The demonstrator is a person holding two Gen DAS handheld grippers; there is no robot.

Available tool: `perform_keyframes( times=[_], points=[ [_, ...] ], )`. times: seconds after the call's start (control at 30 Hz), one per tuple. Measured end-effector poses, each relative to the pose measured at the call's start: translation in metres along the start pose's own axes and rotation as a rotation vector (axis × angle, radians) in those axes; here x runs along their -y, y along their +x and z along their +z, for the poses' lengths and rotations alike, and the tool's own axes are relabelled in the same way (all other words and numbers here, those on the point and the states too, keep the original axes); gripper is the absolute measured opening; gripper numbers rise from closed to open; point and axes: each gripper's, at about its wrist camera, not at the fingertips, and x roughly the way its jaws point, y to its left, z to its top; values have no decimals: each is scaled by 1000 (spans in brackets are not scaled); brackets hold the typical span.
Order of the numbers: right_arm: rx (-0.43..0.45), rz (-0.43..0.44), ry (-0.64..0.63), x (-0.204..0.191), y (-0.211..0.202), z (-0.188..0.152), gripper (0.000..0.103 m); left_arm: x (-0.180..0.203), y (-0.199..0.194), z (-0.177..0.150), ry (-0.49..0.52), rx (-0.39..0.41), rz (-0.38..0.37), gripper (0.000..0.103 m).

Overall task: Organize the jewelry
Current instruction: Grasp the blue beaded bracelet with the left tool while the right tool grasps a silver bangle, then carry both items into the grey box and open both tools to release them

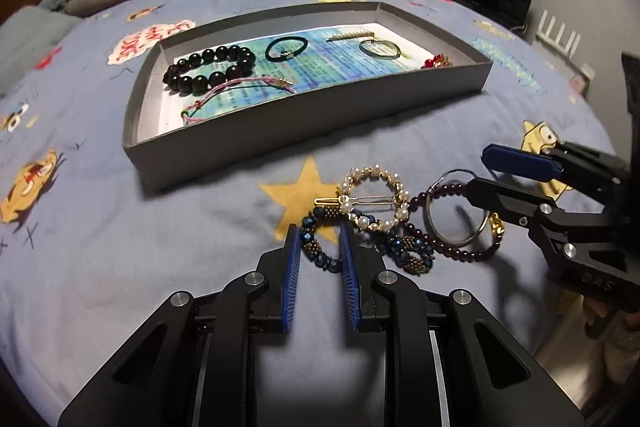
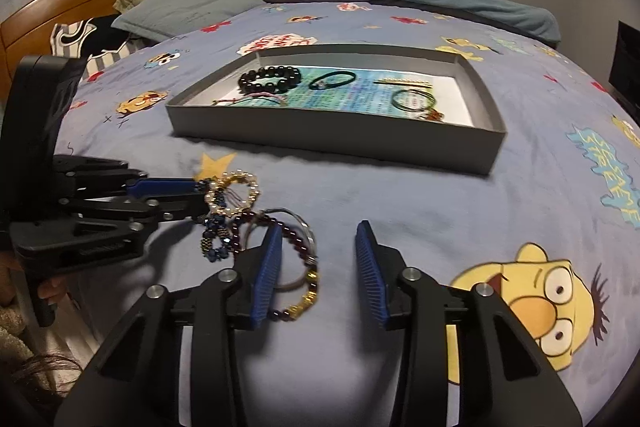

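Two grippers work over a bed whose blue cartoon cover reads "SESAME STREET" at one edge. On it sits a grey tray holding a black bead bracelet, a hair tie and a bangle — its printed lining is too small to read. Nearer lies a tangled jewelry pile. The left gripper has its fingers narrowed around the blue beaded bracelet; the right gripper stands partly open, one finger on the purple bracelet, gripping nothing.
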Motion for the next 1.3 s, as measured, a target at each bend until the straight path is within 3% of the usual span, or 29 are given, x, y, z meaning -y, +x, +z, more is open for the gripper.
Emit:
perform_keyframes(
  times=[0.13, 0.2, 0.3, 0.8, 1.3],
  points=[
    [-7, 14, -30, -7, 4, 2, 23, -2, -2, -1, 13, 6, 10, 8],
    [-13, 11, -34, -7, 6, 2, 12, -5, -5, -2, 4, 6, -4, 8],
    [-9, 6, -38, -7, 5, 3, 6, -7, -11, -5, 14, 18, 5, 8],
    [84, -14, -21, -1, -27, 16, 4, -21, -71, 2, 20, 134, 14, 8],
    [182, -19, -2, 13, -42, 70, 4, -37, -120, 49, 65, 264, 79, 8]
  ],
)
